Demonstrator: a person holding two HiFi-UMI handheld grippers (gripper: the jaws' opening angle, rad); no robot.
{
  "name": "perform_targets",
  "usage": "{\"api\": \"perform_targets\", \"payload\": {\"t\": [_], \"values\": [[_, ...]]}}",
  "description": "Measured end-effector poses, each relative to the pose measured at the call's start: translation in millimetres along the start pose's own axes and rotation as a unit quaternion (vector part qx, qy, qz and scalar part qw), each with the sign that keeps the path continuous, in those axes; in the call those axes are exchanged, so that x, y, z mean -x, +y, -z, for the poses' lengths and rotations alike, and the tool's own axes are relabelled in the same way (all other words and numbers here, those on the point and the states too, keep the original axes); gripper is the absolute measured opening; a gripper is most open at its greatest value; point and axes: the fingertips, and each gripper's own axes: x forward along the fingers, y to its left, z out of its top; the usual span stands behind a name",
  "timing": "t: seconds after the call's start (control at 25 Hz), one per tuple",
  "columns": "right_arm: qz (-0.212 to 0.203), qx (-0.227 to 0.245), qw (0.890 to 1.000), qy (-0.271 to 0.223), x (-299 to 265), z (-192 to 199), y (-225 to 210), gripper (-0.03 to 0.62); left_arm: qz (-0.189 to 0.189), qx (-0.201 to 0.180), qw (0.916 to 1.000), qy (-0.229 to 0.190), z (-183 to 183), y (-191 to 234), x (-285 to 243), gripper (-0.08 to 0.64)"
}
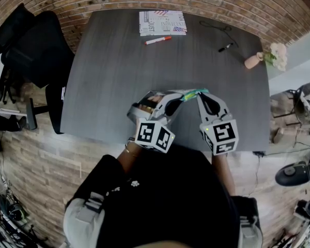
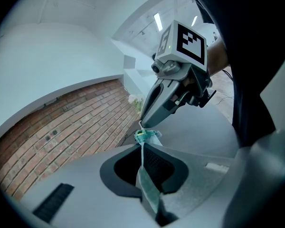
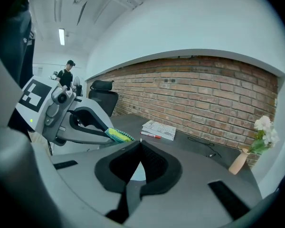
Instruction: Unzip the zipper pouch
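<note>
The zipper pouch (image 1: 192, 93) is a thin teal piece with a yellow-green zipper edge, held up between both grippers just above the near part of the dark table (image 1: 119, 76). My left gripper (image 1: 179, 96) is shut on the pouch's fabric edge (image 2: 143, 141), which runs straight down between its pads. My right gripper (image 1: 200, 95) meets the pouch from the other side, its tips (image 2: 141, 123) shut on the small zipper pull at the pouch's top end. In the right gripper view the pouch (image 3: 116, 135) sticks out of the left gripper (image 3: 126, 137), just left of my own shut tips.
A printed book (image 1: 163, 22) and a red marker (image 1: 158, 40) lie at the table's far edge. A black pen (image 1: 226, 47), a cable (image 1: 217, 27) and a small vase of flowers (image 1: 263, 59) sit far right. A black chair (image 1: 26, 50) stands left. A person (image 3: 66, 75) stands far off.
</note>
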Motion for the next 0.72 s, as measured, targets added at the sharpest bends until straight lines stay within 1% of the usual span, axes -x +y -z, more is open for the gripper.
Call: {"api": "perform_targets", "payload": {"t": [0.24,0.4,0.52,0.64,0.72], "values": [[0.005,-0.008,1.000,0.012,1.5,5.4,-1.6,0.000,0.002,-0.003,1.0000,0.002,0.4,-3.5,-1.5,0.009],[0.006,-0.007,1.000,0.015,1.2,8.1,-2.2,0.000,0.006,-0.005,1.0000,0.003,-0.4,-4.8,-2.7,0.009],[0.014,-0.004,1.000,0.021,1.8,11.5,-5.8,0.000,0.008,-0.003,1.0000,0.000,-1.6,-5.0,-2.8,0.009],[0.014,-0.003,1.000,0.010,2.1,13.5,-10.5,0.000,0.009,0.002,0.9999,-0.005,-1.7,-4.9,-2.1,0.009],[0.017,-0.004,1.000,0.015,3.3,13.3,-11.0,0.000,0.011,0.003,0.9999,-0.006,-2.3,-5.3,-2.6,0.009]]}}
